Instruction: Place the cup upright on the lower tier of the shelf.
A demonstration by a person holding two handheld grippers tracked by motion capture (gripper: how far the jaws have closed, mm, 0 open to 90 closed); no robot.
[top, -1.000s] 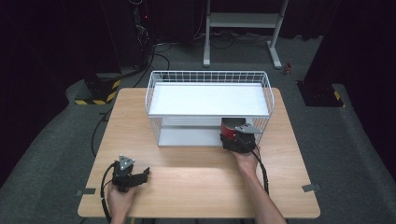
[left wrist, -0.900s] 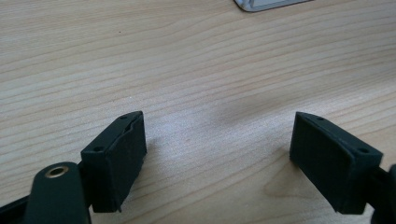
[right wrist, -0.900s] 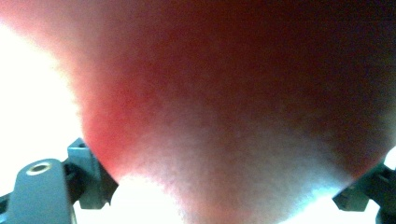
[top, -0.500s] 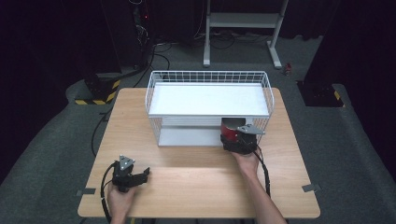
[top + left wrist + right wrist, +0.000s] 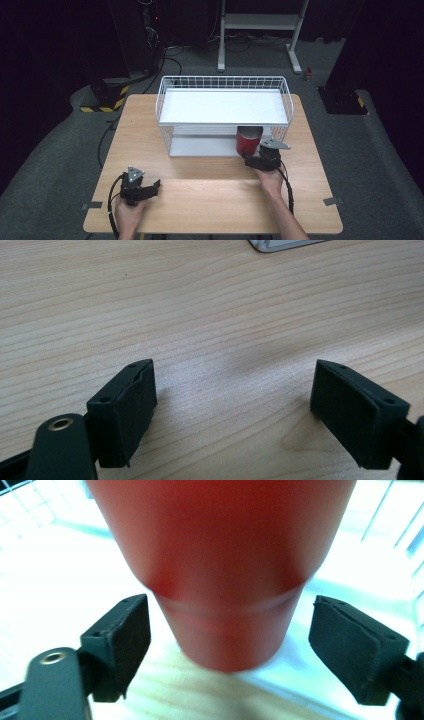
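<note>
A red cup (image 5: pixel 248 141) stands upright at the front edge of the lower shelf of a white wire rack (image 5: pixel 225 82). My right gripper (image 5: pixel 252 160) sits just in front of it, low on the table. In the right gripper view the cup's base (image 5: pixel 225 580) lies between the jaws of the right gripper (image 5: pixel 230 625), with a gap on each side. Those jaws have just been closing, and the pads do not touch the cup. My left gripper (image 5: pixel 154 187) rests open at the table's front left, and in its own view the left gripper (image 5: pixel 232 390) has bare wood between the jaws.
The wooden table (image 5: pixel 210 200) carries the two-level rack at its back half. The rack's wire rim and right side mesh (image 5: pixel 280 131) stand close to the cup. Dark floor, cables and a stand's legs (image 5: pixel 260 30) lie beyond the table.
The right gripper has drawn back a little toward the person and to the right, so more of the red cup shows. The left gripper has stayed put.
</note>
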